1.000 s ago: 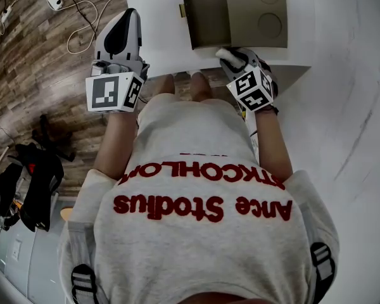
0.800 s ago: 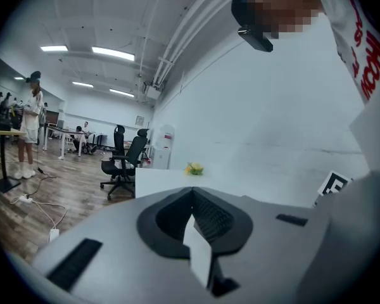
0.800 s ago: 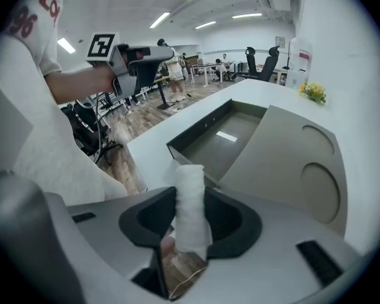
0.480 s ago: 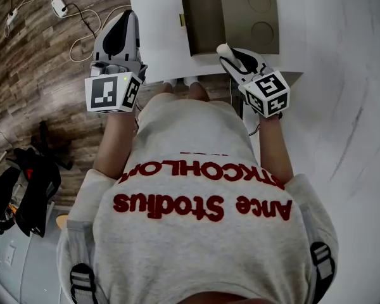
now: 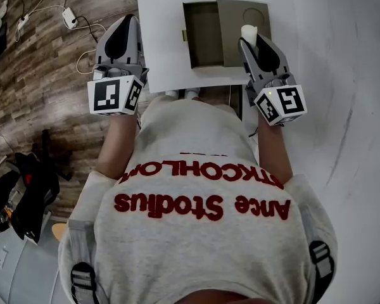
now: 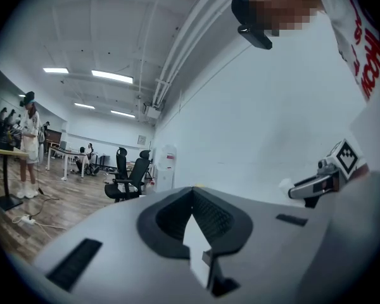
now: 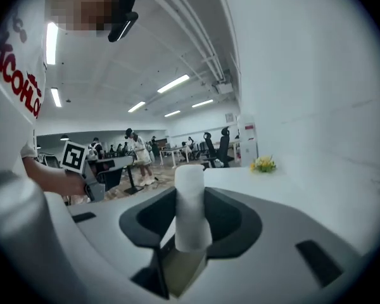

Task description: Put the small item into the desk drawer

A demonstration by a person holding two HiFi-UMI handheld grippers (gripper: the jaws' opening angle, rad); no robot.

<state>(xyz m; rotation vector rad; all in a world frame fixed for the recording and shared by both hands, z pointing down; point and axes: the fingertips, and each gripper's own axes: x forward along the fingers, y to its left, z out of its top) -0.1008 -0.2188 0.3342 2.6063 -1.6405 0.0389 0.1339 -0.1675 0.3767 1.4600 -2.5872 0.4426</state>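
A small white cylinder (image 5: 248, 31) stands upright between the jaws of my right gripper (image 5: 249, 38), which is shut on it; it fills the middle of the right gripper view too (image 7: 190, 206). That gripper hangs over the olive desk drawer (image 5: 203, 35), which is pulled open from the white desk (image 5: 161, 37), and covers part of the drawer's panel with round recesses. My left gripper (image 5: 127, 20) is out to the left, level, at the desk's left edge over the wood floor. Its jaws meet at the tip with nothing in them (image 6: 192, 192).
A white cable and adapter (image 5: 69, 19) lie on the wood floor at the far left, and black gear (image 5: 31, 182) sits lower left. Yellow flowers (image 7: 263, 164) stand on the desk by the white wall. Office chairs (image 6: 132, 176) and people stand far off.
My right gripper has lifted from the desk's near edge and swung out over the open drawer, the white cylinder coming into view in its jaws. The left gripper has risen slightly.
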